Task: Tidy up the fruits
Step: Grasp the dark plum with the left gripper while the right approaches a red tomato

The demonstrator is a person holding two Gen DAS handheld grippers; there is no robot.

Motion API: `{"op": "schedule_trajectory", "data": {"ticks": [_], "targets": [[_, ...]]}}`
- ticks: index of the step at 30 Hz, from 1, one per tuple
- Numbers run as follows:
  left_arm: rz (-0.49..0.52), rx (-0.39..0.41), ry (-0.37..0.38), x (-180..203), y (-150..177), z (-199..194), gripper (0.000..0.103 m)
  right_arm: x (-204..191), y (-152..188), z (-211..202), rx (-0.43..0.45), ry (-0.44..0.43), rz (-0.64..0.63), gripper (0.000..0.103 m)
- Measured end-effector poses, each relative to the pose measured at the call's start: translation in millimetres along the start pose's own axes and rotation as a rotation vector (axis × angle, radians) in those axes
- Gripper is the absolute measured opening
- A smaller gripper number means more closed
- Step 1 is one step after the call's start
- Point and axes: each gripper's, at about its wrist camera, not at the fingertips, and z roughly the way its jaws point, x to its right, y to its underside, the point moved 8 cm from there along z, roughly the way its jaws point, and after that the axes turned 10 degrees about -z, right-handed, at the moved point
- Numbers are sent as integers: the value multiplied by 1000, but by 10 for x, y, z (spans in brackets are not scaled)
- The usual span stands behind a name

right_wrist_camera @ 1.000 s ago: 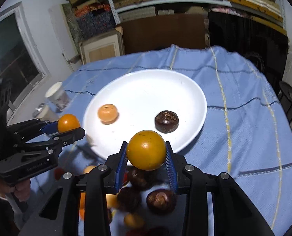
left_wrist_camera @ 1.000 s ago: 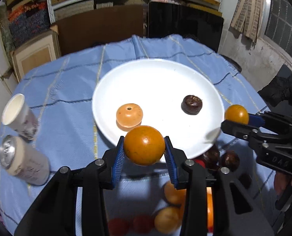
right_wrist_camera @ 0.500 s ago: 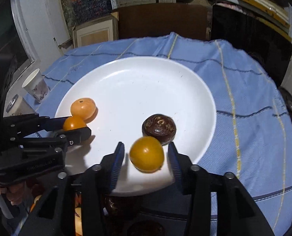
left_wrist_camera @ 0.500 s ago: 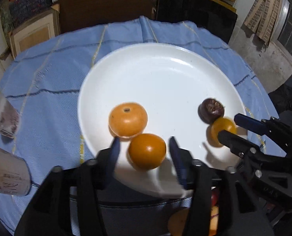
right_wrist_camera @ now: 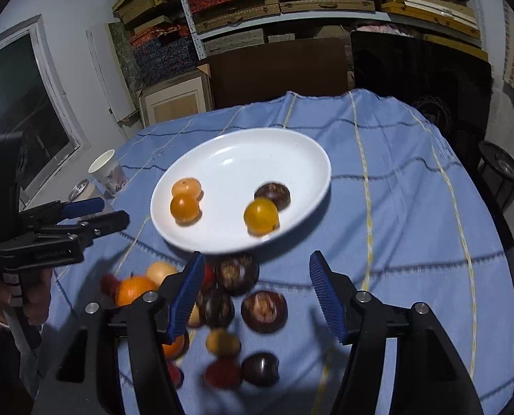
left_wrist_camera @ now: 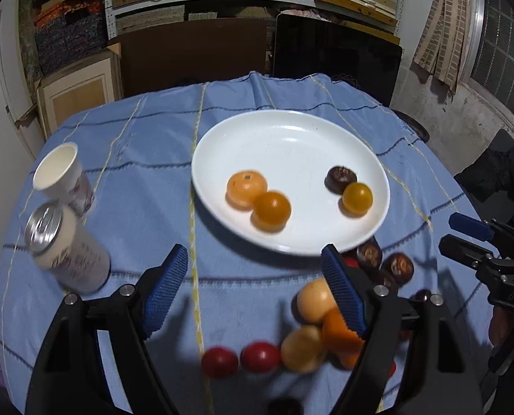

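Left wrist view: both grippers, left [left_wrist_camera: 255, 292] and right [right_wrist_camera: 253, 294], are opening with nothing between the jaws. Round white plate [left_wrist_camera: 291, 131] mid-table on the blue striped cloth [left_wrist_camera: 146, 180] holds three orange fruits [left_wrist_camera: 271, 210] plus one dark brown one [left_wrist_camera: 340, 178]. Loose mixed fruit [right_wrist_camera: 263, 310] sits by the near edge.

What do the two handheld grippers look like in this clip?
Both are matte black plastic pistol-style clamps. The left gripper and right gripper each carry two ribbed blue pads and silver pivot screws. Small pale lettering marks each body, too blurred to read.
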Motion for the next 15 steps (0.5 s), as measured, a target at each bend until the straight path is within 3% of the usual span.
{"op": "schedule_trajectory", "data": {"ticks": [7,15], "targets": [[5,-7,-13,-144,558,-259,78,-74,452,-152,-18,-21,58,64],[2,-67,-7,-191,1128,-310,78,-187,830,-261,-48,-52,94,64]]}}
